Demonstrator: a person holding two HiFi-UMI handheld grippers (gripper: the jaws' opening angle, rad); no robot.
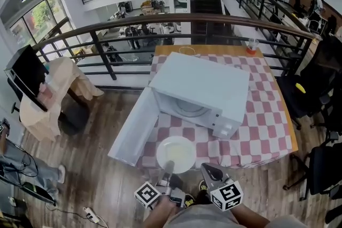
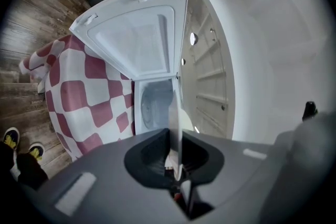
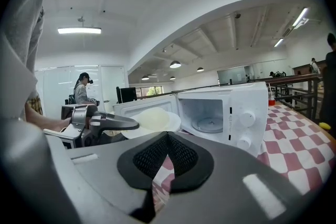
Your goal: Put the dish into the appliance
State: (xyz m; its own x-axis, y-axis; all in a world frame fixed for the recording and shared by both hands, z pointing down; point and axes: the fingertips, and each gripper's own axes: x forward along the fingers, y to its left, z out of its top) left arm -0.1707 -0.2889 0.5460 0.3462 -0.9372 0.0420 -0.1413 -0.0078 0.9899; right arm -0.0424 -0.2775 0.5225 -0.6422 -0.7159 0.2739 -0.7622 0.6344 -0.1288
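While the left gripper [image 1: 169, 167] clamps the round white dish [image 1: 177, 152] (rim only), right gripper [image 1: 208, 169] is closed.

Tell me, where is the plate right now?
In the head view, the plate is pinched in the left gripper, low in the middle, just before the open microwave.

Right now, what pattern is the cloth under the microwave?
The tablecloth is red-and-white checked; the head view shows it best.
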